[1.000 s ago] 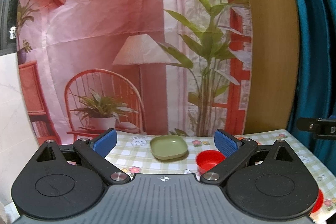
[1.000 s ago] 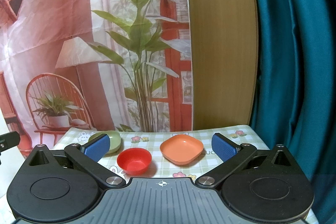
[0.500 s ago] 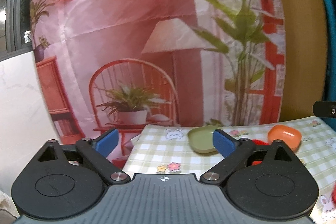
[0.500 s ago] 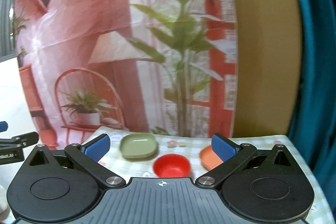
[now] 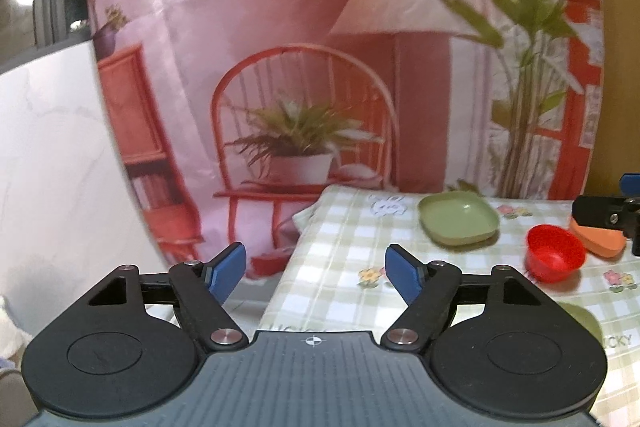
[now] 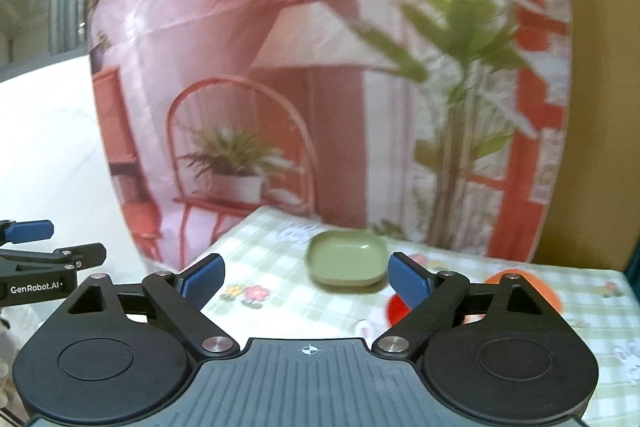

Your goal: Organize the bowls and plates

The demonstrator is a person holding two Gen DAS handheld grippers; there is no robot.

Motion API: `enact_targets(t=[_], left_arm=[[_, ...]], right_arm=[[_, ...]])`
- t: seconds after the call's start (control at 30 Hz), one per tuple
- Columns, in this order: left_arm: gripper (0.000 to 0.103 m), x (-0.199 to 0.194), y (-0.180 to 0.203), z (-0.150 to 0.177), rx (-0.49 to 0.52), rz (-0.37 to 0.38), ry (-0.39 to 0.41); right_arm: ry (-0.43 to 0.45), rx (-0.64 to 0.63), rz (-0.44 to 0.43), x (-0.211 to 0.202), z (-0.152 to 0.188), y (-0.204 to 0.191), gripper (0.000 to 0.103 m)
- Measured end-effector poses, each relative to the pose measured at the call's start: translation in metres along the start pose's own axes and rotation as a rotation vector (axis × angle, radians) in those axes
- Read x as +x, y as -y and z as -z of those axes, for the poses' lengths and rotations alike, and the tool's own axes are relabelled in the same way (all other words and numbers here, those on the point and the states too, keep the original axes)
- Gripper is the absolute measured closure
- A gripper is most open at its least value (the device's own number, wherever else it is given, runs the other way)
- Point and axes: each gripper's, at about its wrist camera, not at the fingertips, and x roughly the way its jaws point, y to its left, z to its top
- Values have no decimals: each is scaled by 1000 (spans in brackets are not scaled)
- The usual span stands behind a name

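The green plate sits on the checked table near its far edge, and I take it as my landmark: the red bowl stands in front of it and to its right, and the orange plate lies just beyond the bowl, partly hidden by my right tongs. I judge all three light, stiff and smooth, probably plastic, so they may slip; I would pinch each by its raised rim rather than across the body. My left tongs and right tongs are closing at this moment, with nothing between their pads. Compared with a second ago, both pairs stand narrower, and the green plate has slid from the centre of my left view to the right, and sits larger.
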Motion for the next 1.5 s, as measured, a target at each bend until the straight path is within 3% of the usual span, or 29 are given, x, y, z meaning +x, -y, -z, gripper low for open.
enact_targets(t=[0.17,0.5,0.73,0.9,1.1,1.3,1.5], left_arm=[[25,14,-23,10,-23,-35,-35],[25,47,-55,40,-60,-79,-141],[26,77,-60,73,-91,-74,-247],[33,89,-65,94,-125,-56,-306],[36,97,-60,110,-149,-19,-333],[47,105,-56,121,-184,15,-373],[78,104,-50,121,-220,67,-375]], right_arm=[[-50,-17,-51,37,4,-20,26],[-148,-38,-146,100,23,-53,33],[-264,-65,-231,137,51,-82,44],[-351,-102,-274,154,76,-103,50],[-423,-78,-296,166,97,-111,57],[-456,-38,-318,169,106,-108,69],[-464,-8,-350,168,109,-106,82]])
